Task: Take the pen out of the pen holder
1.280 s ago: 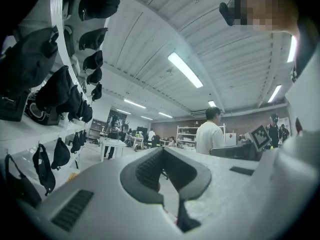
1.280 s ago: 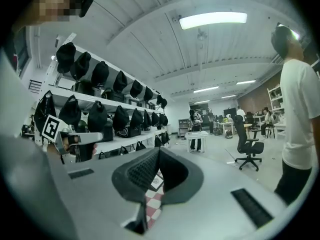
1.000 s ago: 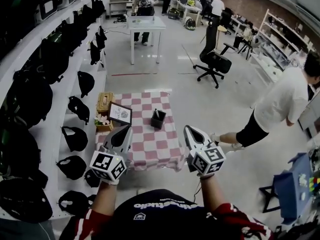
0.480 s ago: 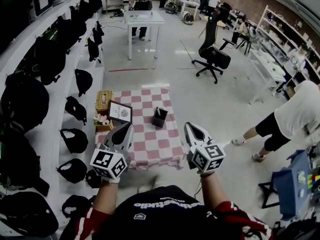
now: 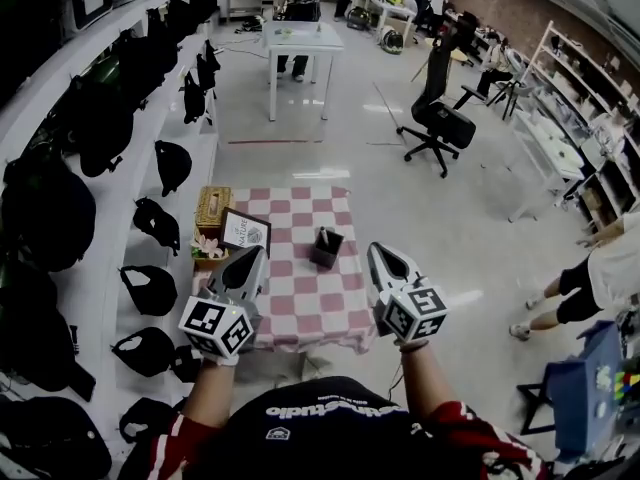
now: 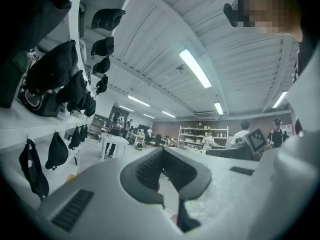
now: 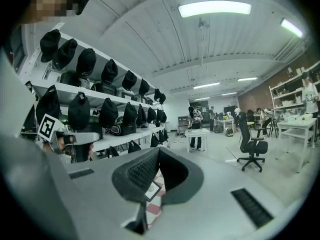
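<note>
A small black pen holder (image 5: 326, 249) stands on the low table with the red-and-white checkered cloth (image 5: 300, 303), and a dark pen (image 5: 322, 234) sticks up out of it. My left gripper (image 5: 250, 256) hovers over the table's near left edge, jaws together and empty. My right gripper (image 5: 380, 252) hangs past the table's near right corner, shut with nothing in it. Both sit short of the holder. In the left gripper view the left gripper (image 6: 162, 149) points level down the room. The right gripper (image 7: 158, 149) shows checkered cloth (image 7: 152, 207) under its tip.
A framed card (image 5: 243, 233), a wicker box (image 5: 211, 208) and pink flowers (image 5: 207, 246) line the table's left side. Shelves of black bags (image 5: 95, 218) run along the left. A white table (image 5: 297, 40), an office chair (image 5: 440, 120) and a person (image 5: 600, 268) are farther off.
Both grippers and my view have drifted forward toward the checkered table. The person on the right has walked off toward the right edge.
</note>
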A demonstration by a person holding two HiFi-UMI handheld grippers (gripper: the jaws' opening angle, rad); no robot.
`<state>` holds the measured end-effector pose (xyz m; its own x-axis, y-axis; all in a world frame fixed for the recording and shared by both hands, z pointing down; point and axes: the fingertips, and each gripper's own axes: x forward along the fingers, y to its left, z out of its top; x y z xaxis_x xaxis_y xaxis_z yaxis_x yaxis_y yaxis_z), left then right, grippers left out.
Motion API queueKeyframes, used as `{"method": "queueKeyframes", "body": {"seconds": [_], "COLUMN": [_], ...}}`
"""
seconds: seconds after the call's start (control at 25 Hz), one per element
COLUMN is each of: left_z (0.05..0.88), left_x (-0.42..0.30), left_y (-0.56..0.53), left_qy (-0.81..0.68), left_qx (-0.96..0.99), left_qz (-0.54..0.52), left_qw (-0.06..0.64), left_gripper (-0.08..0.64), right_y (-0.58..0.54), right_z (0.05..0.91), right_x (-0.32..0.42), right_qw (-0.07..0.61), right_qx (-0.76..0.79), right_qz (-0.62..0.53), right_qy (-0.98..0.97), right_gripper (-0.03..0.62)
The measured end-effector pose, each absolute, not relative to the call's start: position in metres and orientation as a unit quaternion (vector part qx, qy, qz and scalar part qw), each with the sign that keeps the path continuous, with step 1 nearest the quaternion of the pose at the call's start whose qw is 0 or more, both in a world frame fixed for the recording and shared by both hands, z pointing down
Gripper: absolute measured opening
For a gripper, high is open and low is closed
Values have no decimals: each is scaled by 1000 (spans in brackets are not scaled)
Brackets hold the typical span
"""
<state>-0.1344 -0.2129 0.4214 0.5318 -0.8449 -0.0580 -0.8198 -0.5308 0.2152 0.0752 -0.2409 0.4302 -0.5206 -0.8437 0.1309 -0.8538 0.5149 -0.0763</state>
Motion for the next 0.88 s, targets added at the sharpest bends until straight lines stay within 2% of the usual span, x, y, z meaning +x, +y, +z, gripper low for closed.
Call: {"method": "queueKeyframes", "body": {"seconds": [0.32, 0.64, 0.88], "left_z": [413, 419, 420], "left_x": [-124, -112, -101], "left_y": [-247, -264, -275], "left_qy": [-483, -474, -472], "left_qx": [870, 875, 877], "left_qz": [-71, -65, -61], "left_qw": [71, 70, 65], "left_gripper": [5, 6, 6], "right_y": [-280, -298, -320], "right_z": [424, 449, 474], "right_x": [72, 62, 65], "right_qw": [35, 68, 94], "right_qx": [469, 433, 423], "right_qz": [52, 65, 68], "right_qy": [-881, -896, -899], "right_gripper": [5, 92, 98]}}
